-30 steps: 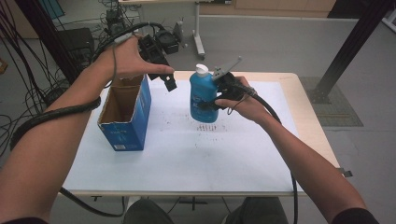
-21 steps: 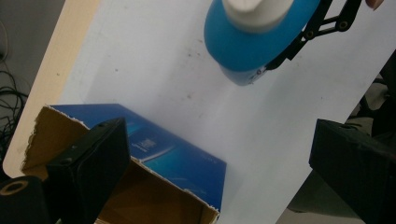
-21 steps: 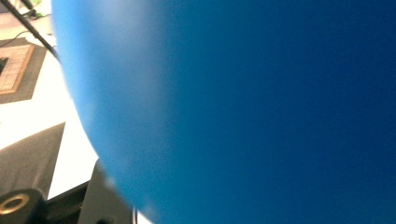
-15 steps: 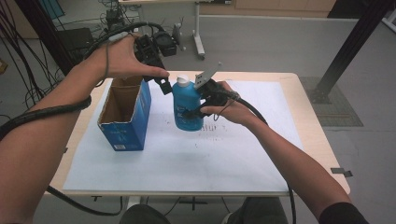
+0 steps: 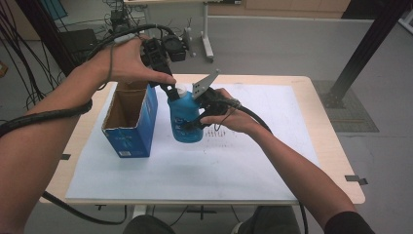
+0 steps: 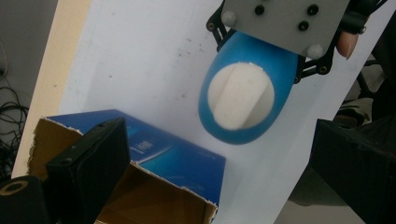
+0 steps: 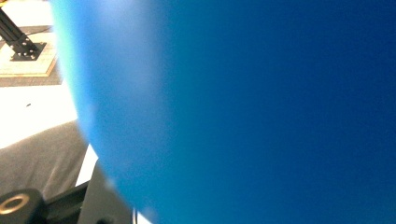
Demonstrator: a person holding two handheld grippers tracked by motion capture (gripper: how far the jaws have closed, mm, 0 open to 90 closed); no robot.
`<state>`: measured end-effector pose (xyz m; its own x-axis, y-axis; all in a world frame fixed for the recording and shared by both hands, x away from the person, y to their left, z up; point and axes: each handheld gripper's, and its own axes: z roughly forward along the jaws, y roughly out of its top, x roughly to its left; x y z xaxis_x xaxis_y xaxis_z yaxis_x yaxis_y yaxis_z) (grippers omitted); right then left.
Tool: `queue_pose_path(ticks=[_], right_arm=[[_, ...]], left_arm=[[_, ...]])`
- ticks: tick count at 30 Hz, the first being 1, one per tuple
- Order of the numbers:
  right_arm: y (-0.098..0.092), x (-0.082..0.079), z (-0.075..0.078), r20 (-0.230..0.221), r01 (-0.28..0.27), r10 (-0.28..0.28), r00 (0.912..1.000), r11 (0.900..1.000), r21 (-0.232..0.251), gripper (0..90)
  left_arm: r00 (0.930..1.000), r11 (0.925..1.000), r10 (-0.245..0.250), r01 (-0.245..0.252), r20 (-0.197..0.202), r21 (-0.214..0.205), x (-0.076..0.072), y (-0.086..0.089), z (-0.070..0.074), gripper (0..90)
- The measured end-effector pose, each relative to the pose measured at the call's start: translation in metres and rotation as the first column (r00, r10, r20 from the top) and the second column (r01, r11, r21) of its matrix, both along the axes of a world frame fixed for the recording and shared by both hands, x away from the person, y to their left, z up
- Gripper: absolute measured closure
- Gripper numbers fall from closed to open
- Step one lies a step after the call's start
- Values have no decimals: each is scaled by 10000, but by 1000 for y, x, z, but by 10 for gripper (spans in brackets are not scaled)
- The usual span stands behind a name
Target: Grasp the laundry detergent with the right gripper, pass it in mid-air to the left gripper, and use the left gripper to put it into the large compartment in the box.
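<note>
Blue white-capped bottle stands upright just beside open-topped blue box.

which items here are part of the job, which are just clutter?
In the job:
- blue plastic bottle with white cap, clamped in the right tongs
- open blue cardboard box, beside the bottle
- left tongs, jaws apart above the cap

Lying about:
- white paper sheet covering the tabletop
- black cables and gear on the floor beyond the table
</note>
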<state>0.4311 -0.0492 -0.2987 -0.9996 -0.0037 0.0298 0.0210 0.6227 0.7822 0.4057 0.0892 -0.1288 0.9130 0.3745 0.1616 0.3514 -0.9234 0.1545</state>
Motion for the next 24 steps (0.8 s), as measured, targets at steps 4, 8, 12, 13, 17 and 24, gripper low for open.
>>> queue_pose_path(ticks=[4,8,12,13,17,24], right_arm=[[2,-3,-1,23,-157,157,9999,9999,24,434],[2,-6,-2,54,-313,313,9995,9995,63,434],[1,-9,0,110,-420,419,9991,9990,143,434],[1,-10,0,105,-453,451,9989,9988,163,434],[1,-14,1,162,-604,602,9981,9981,146,434],[1,-21,6,319,-819,811,9962,9963,265,434]], left_arm=[[9999,9999,-73,74,-106,141,-1,-3,-3,57],[9996,9995,-169,174,-208,249,-3,-6,-5,57],[9992,9990,-300,308,-253,324,-5,-10,-6,57],[9990,9988,-349,358,-280,332,-5,-11,-7,57],[9973,9978,-529,548,-502,364,-8,-14,-11,57],[9914,9950,-883,923,-962,381,-12,-20,-20,57]])
